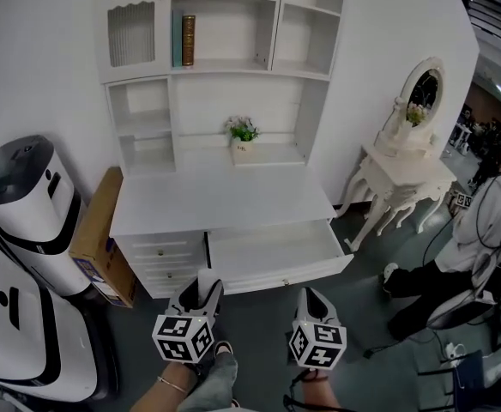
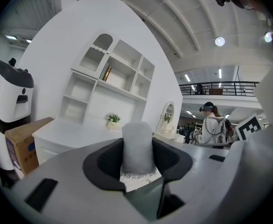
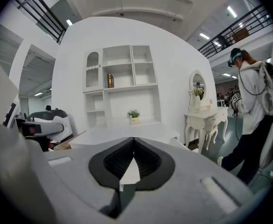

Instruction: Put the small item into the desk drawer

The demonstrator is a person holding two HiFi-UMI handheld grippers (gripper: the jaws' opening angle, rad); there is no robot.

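A small pale grey item (image 2: 137, 146), upright like a soft foam block, sits between the dark pads of my left gripper (image 2: 137, 154), which is shut on it. In the head view the left gripper (image 1: 202, 288) hovers just in front of the white desk (image 1: 220, 200), near the left end of its pulled-out drawer (image 1: 276, 249); the item is hidden there. The drawer's inside looks white and bare. My right gripper (image 1: 312, 299) hangs in front of the drawer's right part. Its jaws (image 3: 133, 146) meet at the tips with nothing between them.
A potted plant (image 1: 243, 140) stands at the back of the desk, below shelves with a book (image 1: 188, 39). A cardboard box (image 1: 103, 239) and white machines (image 1: 19, 204) crowd the left. A dressing table (image 1: 405, 174) and a person (image 1: 491, 221) are on the right.
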